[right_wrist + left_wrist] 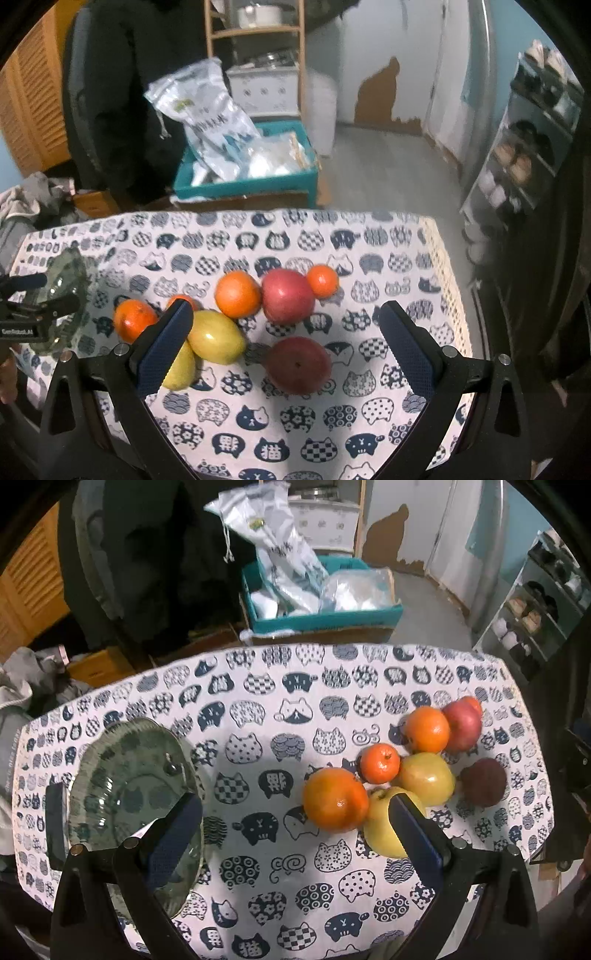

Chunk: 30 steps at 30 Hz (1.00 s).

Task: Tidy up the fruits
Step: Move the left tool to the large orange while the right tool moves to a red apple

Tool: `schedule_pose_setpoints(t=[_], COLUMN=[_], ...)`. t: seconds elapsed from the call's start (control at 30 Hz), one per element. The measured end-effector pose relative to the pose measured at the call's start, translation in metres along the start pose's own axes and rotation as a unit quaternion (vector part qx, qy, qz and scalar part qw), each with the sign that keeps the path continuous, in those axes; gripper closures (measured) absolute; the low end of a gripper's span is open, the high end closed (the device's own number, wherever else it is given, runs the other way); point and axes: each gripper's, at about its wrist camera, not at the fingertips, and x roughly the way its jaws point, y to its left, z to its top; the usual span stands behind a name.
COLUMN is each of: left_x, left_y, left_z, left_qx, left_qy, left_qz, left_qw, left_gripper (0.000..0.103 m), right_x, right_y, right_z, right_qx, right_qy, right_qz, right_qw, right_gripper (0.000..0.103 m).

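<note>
A table covered in a white cloth printed with navy cat faces carries a cluster of loose round fruit and one clear, ribbed glass bowl.

The right hand-held gripper hovers with its two blue-padded fingers spread wide apart, holding nothing. Directly between them, just ahead, lies a dark red round fruit. Beyond it sit a large red apple, a small orange mandarin and a bigger orange. A yellow-green apple lies by the left finger, with a second yellow fruit partly hidden behind that finger.

The left hand-held gripper is also open and empty. The glass bowl sits at its left finger, appearing tipped and still empty; whether that finger touches it cannot be told. A large orange lies ahead, towards its right finger.

Likely risks: the fruits are packed touching one another, so closing on one may nudge its neighbours and send them rolling towards the table's edge. Round, smooth skins could slip from flat pads if gripped off-centre. The glass bowl could slide or tip if bumped, and fruit dropped into it from any height could knock it hard.
</note>
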Motion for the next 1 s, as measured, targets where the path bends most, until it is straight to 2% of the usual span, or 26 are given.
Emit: schedule_pose_setpoints(t=[0.33,0.6,0.77,1.0], left_x=[0.043,0.077,0.09,0.108], left_y=[-0.011,-0.011,-0.01,-0.01], left_z=[-0.003,-0.002,0.001,-0.001], left_qx=[0.009,-0.001,-0.005,-0.019], left_qy=[0.045,0.081,0.089,0.105], left_qz=[-0.002,-0.013,-0.017,-0.048], left_qw=[0.9989,0.9966,0.9958,0.9931], left_gripper=[0.001,0.001,0.001,0.001], right_x=[0.054,0.086,0.1,0.119], right_y=[-0.016,-0.023,-0.022,-0.018], right_z=[-0.018,-0.032,-0.04,-0.049], right_qx=[0.024,0.038,0.038,0.028], right_qy=[0.072,0.119,0.141,0.166], right_qz=[-0.014,-0.01,-0.012,-0.016], right_qw=[0.997,0.992,0.989,0.986], right_gripper=[0.003,0.003,0.003,0.008])
